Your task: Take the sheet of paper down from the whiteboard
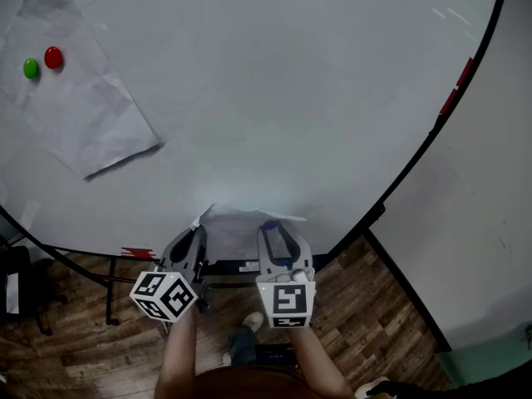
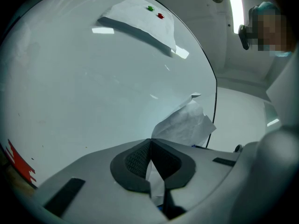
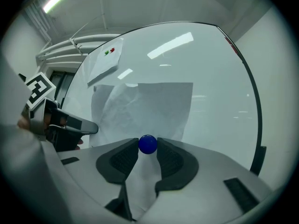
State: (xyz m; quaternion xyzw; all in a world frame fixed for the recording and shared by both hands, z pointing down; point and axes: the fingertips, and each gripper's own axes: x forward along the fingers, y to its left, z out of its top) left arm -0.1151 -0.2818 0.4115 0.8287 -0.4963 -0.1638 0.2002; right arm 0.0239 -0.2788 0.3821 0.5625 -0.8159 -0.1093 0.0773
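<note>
At the bottom centre of the head view, the person's two forearms are holding the grippers side by side, both pointing at the lower edge of the large black-framed whiteboard (image 1: 274, 98). The left gripper (image 1: 196, 233) (image 2: 150, 141) is clenching its jaws fully together on the edge of the crumpled white sheet of paper (image 1: 241, 217) (image 2: 184, 122). The sheet is sitting at the board's lower edge just ahead of both grippers, part of it standing off the surface. The right gripper (image 1: 270, 229) (image 3: 148, 146) is grasping a small round blue magnet (image 3: 148, 144) between its pads, in front of that same sheet. In the upper left of the frame, a second wrinkled white sheet (image 1: 75, 98) is hanging on the board under a round green magnet (image 1: 31, 68) and a round red magnet (image 1: 53, 57) set side by side. Brown wooden floor (image 1: 357, 306) is showing beneath.
</note>
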